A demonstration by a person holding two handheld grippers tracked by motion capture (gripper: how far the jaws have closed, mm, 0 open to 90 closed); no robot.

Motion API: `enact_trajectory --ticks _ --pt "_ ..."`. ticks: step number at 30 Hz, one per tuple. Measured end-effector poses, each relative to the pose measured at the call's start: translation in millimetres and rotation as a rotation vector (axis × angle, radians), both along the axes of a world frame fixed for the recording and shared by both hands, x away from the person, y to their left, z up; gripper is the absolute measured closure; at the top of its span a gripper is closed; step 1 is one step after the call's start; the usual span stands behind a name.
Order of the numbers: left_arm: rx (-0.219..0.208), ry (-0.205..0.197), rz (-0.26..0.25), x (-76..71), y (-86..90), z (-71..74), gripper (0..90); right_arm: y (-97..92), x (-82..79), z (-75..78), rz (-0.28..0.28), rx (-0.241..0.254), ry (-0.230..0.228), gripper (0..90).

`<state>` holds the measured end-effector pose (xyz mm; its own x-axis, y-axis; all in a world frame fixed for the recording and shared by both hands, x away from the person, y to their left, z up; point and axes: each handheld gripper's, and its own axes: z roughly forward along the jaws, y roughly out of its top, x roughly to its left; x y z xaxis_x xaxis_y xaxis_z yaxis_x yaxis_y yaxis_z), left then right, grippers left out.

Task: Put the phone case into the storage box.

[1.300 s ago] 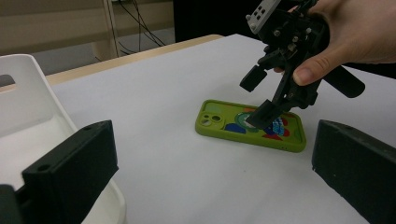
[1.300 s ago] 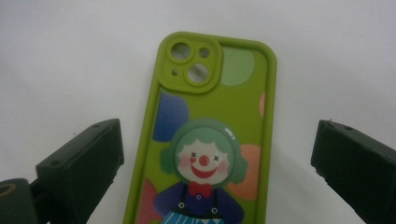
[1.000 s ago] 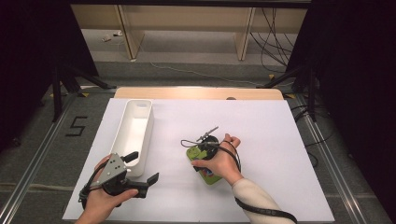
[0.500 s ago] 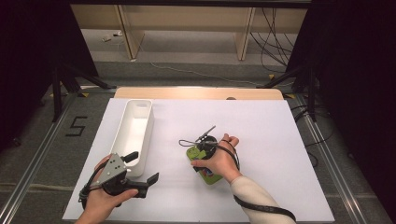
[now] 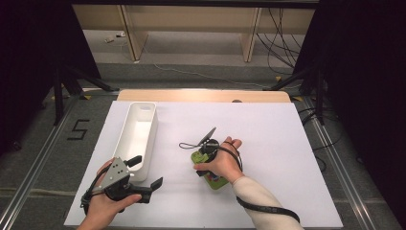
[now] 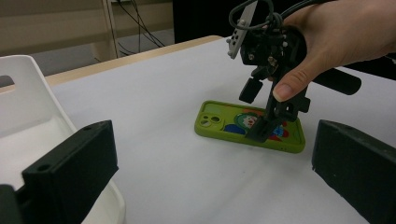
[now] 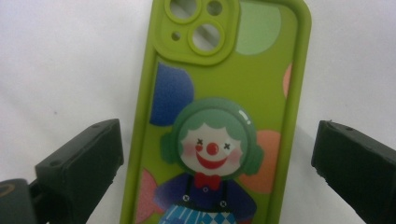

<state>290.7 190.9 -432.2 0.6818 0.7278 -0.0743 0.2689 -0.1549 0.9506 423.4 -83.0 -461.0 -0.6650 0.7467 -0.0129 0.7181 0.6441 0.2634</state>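
Directly below the right gripper (image 7: pixel 212 172) lay the green phone case (image 7: pixel 219 116), flat on the white table (image 5: pixel 268 124) with its clown picture facing up. The two jaws of this gripper were spread wide, one on each side of the case and not touching it, so the case sat between them with a small gap on both sides. In the left gripper view the right gripper (image 6: pixel 268 123) stood almost upright over the case (image 6: pixel 250 126), with its tips very close to the surface; I could not tell if they already touched it. I judged that the step in hand was the reach for the case, just before the grasp. The next move probably called for lowering the jaws beside the long edges and then closing them gently, because the case was thin and could slide on the smooth table. Farther from this gripper, toward the person's left, the left gripper (image 5: pixel 143 175) rested low near the table edge, its jaws also spread and holding nothing. Just beside it, and stretching away from the person, stood the white tray (image 5: pixel 143 139), which looked empty and seemed a likely place for the case.
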Motion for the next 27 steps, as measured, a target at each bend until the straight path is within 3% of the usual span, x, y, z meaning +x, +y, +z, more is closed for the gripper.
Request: enact_trajectory --ticks 6,27 --pt "-0.002 0.002 0.002 -0.1 -0.2 -0.3 0.0 1.6 -0.1 1.0 0.002 0.008 -0.008 3.5" --pt "-0.002 0.001 0.0 0.0 0.4 -0.2 0.0 5.2 4.3 -3.8 0.0 -0.047 0.033 5.3"
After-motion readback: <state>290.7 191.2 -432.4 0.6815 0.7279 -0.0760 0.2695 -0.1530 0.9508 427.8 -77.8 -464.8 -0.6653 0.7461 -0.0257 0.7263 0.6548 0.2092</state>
